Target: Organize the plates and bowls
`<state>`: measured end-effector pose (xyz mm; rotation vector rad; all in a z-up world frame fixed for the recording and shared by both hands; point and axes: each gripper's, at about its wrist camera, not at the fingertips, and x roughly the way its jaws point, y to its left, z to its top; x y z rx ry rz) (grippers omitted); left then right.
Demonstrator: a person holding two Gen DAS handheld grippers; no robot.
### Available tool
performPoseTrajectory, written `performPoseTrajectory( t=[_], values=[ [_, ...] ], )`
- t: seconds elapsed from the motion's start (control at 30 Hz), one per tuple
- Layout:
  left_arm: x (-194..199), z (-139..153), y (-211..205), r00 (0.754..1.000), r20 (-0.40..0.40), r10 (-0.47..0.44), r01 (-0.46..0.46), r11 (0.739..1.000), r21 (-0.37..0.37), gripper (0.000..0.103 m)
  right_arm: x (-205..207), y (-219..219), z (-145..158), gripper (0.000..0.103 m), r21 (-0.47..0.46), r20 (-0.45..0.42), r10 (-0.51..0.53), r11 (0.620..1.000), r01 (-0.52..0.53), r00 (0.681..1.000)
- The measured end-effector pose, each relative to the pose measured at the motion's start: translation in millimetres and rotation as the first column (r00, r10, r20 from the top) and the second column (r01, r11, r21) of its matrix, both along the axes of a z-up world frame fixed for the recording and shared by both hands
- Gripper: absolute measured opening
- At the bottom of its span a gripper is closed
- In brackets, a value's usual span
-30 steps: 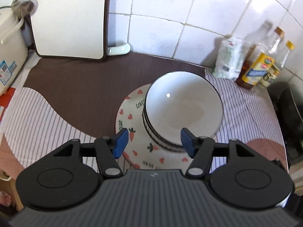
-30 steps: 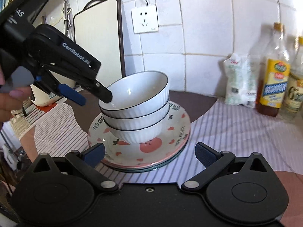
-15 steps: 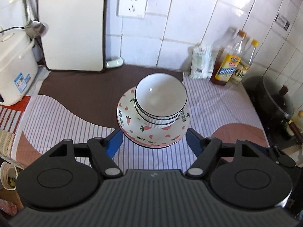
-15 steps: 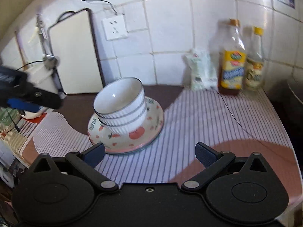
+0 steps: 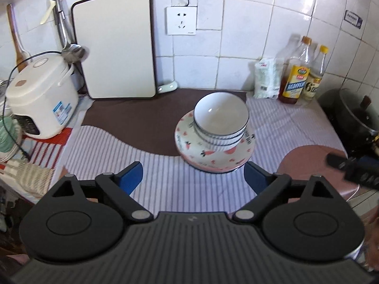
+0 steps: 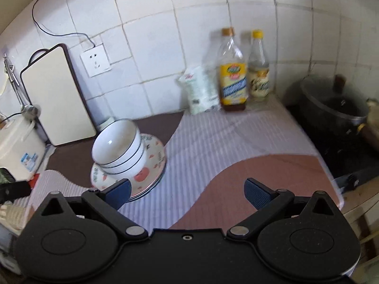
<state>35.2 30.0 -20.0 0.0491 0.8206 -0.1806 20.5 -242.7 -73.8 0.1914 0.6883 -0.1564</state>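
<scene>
1. My left gripper (image 5: pixel 193 174) is spread wide and holds nothing, hanging above the striped mat (image 5: pixel 165 177).
2. My right gripper (image 6: pixel 187 190) is also spread wide and holds nothing.
3. The bowls (image 5: pixel 221 120), nested with white insides and dark rims, sit on the plates (image 5: pixel 213 158) at 12 o'clock from my left gripper and 10 o'clock from my right.
4. 2 bottles (image 5: pixel 295 80) stand by the tiled wall at 2 o'clock from my left gripper.

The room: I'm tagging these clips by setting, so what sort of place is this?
Most likely a home kitchen counter. A rice cooker and a cutting board stand against a white-tiled wall, oil bottles sit in the corner, and a pot is beside them.
</scene>
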Motion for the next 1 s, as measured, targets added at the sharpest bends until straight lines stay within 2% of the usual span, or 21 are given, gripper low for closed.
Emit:
performPoseTrajectory(
  t=[0.13,0.27,0.43,1.0],
  values=[
    [-8,-1,6,0.999,-0.034,0.004,-0.004,1.000,0.007,0.093,-14,4,16,0.103,-0.015,0.035,0.042,0.999,-0.041,0.999],
    [-20,1,9,1.000,-0.025,0.012,-0.011,0.999,0.041,0.093,-25,17,27,0.103,-0.070,0.027,0.066,0.996,-0.064,0.997],
    [-33,5,13,1.000,-0.014,0.016,-0.015,0.998,0.065,0.097,-44,28,36,0.103,-0.081,0.046,0.070,0.994,-0.066,0.996],
    [-60,7,24,0.999,0.035,0.010,-0.012,0.998,0.060,0.097,-72,51,34,0.103,-0.147,0.114,0.093,0.986,-0.076,0.989]
  ],
)
